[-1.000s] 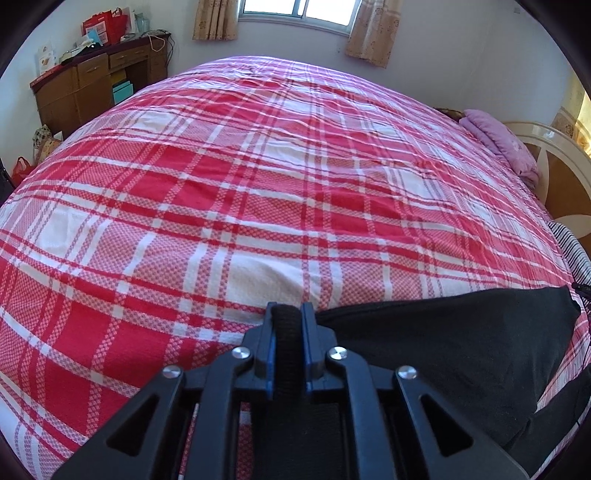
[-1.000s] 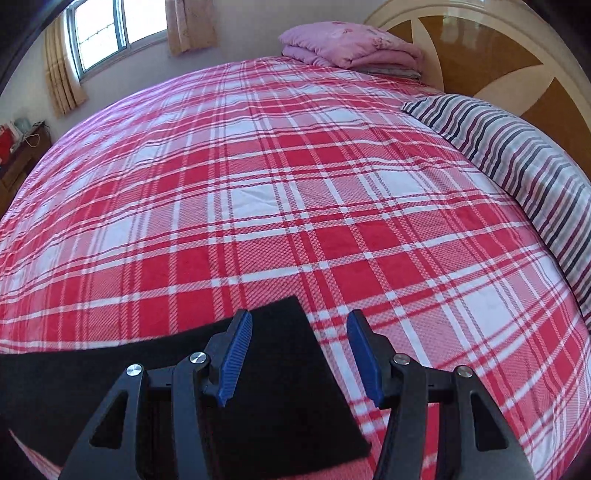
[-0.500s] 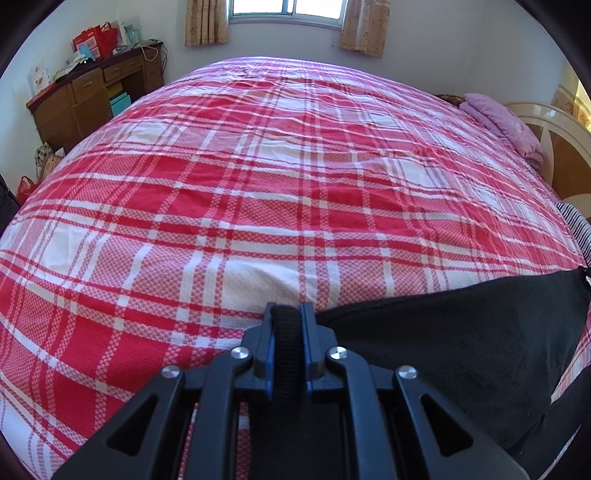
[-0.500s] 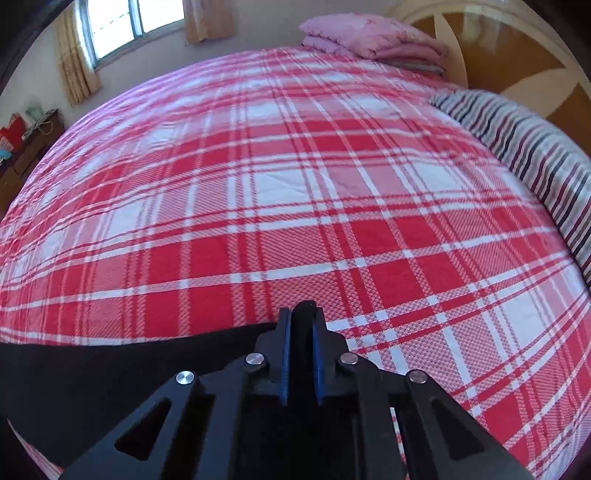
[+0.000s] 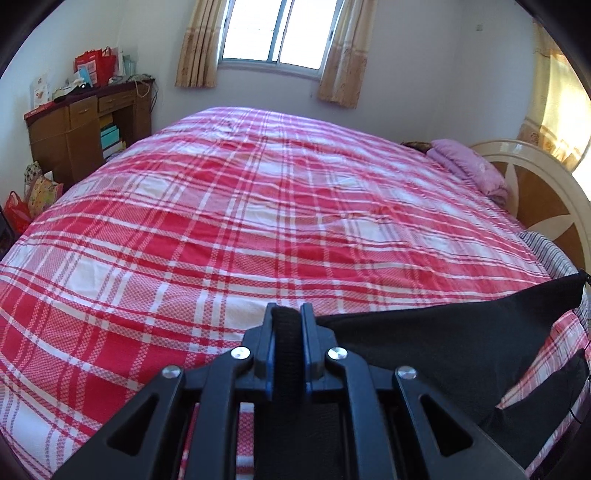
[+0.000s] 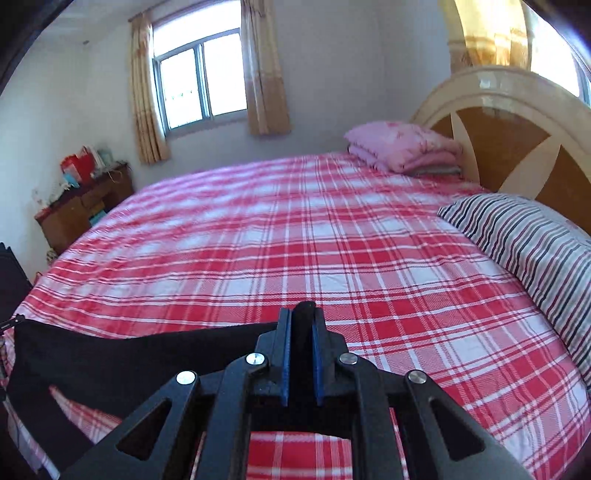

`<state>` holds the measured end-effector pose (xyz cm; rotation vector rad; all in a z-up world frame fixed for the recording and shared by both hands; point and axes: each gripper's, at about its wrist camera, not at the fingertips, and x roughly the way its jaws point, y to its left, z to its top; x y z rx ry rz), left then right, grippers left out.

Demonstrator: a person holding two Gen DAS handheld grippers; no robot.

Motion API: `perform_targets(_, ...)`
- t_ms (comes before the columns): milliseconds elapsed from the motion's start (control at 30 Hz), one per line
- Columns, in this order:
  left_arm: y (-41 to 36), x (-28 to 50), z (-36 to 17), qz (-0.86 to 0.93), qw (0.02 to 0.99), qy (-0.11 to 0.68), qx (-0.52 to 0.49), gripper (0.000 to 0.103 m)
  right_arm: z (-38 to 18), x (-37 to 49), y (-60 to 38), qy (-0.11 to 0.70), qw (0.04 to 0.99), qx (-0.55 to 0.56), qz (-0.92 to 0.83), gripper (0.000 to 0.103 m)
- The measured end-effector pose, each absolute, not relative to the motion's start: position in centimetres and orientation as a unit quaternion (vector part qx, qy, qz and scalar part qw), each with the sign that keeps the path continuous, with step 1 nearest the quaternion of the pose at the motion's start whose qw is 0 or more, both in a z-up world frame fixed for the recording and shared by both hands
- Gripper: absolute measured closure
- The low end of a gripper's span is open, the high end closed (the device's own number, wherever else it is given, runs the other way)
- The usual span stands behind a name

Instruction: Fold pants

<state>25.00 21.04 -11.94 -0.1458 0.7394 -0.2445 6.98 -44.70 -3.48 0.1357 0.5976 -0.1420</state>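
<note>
Black pants (image 5: 443, 343) hang stretched between my two grippers above the near edge of the bed. My left gripper (image 5: 287, 314) is shut on a bunched black edge of the cloth, which runs off to the right. In the right wrist view the same pants (image 6: 122, 350) sag to the left, and my right gripper (image 6: 303, 310) is shut on their other corner. Both grippers are lifted off the red and white plaid bedspread (image 5: 258, 221). A lower part of the pants (image 5: 546, 391) droops near the bed edge.
A striped pillow (image 6: 528, 236) lies at the right by the wooden headboard (image 6: 509, 140). A folded pink blanket (image 6: 402, 147) sits at the head of the bed. A wooden desk (image 5: 77, 129) with bags stands by the far wall under the window (image 5: 273, 29).
My right gripper closed from open onto the pants corner. Both grippers then rose, lifting the black cloth off the bedspread; more of the room and window shows now.
</note>
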Motion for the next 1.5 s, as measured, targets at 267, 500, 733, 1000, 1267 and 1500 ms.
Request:
perform_targets(267,22.8,20.2,-10.3,-0.155,0.931,0.32,-0.077,0.091,-4.3,-1.0,-45.9,0.277,0.953,0.085,-0.082,0.093)
perform_targets(500,23.7,15.4,-10.9,-0.184,0.932,0.301,-0.082,0.091,-6.5,-6.9,-47.1,0.274,0.95,0.114,-0.097,0.093)
perform_targets(733,24.4,11.2,-13.2,-0.208,0.925,0.308,-0.077,0.091,-9.4,-10.3,-47.2,0.297,0.942,0.113,-0.104,0.093)
perform_targets(1000,24.8,8.6,-16.3,-0.206,0.923,0.319,-0.055,0.082,-13.0,-11.6,-46.9,0.362,0.922,0.086,-0.106,0.093)
perform_targets(1267,27.1,6.6,-15.4,-0.185,0.935,0.301,-0.024,0.054,-12.1,-13.2,-46.6,0.356,0.923,0.079,-0.125,0.08)
perform_targets(1500,30.7,4.9,-15.7,-0.121,0.943,0.308,-0.032,0.05,-10.1,-13.6,-45.0,0.327,0.931,0.074,-0.142,0.08)
